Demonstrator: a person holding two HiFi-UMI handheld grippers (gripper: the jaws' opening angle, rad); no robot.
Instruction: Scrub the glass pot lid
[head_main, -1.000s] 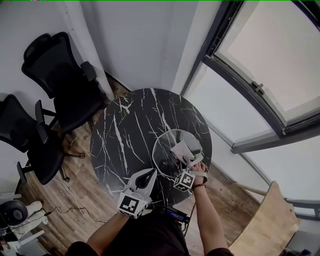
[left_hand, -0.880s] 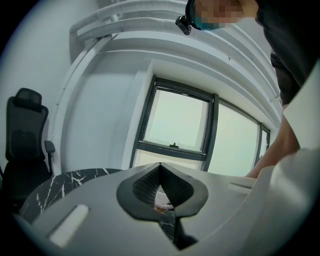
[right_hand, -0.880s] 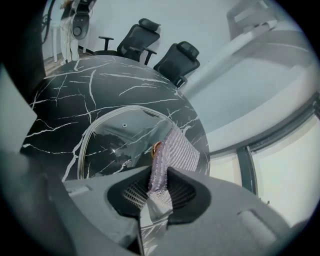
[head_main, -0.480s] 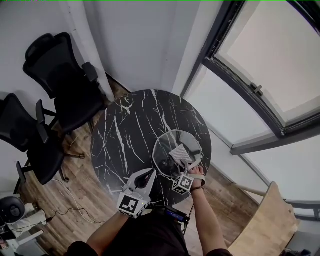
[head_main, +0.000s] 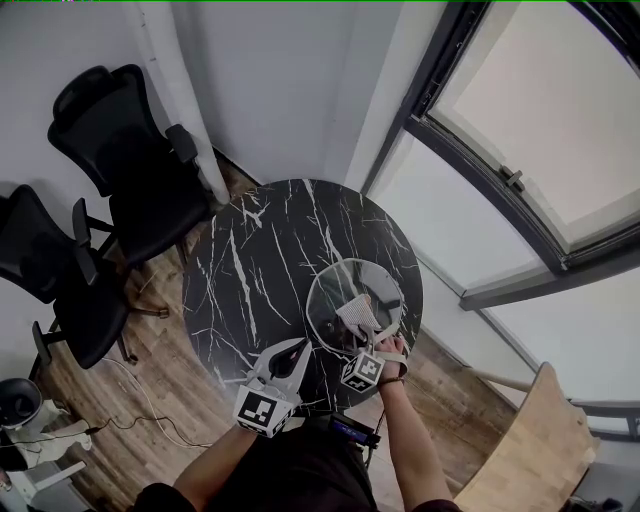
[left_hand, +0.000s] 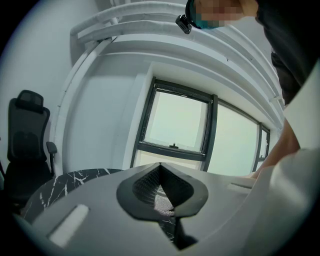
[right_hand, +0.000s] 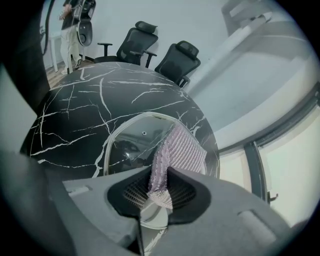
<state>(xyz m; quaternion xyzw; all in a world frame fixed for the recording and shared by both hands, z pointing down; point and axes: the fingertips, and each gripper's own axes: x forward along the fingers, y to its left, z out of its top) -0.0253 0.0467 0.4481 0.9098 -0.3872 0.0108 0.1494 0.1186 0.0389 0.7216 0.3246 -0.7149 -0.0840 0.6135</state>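
Glass pot lid (head_main: 325, 305) lies flat on the black marble table (head_main: 250, 270), toward its window side. It looks rigid, slick and breakable, and likely to skate under pressure; its rim seems the safest hold. The right gripper (right_hand: 159, 186) pinches a soft knitted cloth (right_hand: 182, 147) draped on the glass. The left gripper (left_hand: 160, 167) is closed on nothing, off the lid.

A round table (head_main: 262, 262) with a black marble top (veined all over in white) stands on a wooden floor (head_main: 160, 400). The glass pot lid (head_main: 328, 303) lies flat on it, close to the table's rim on the side nearest the person and the window.
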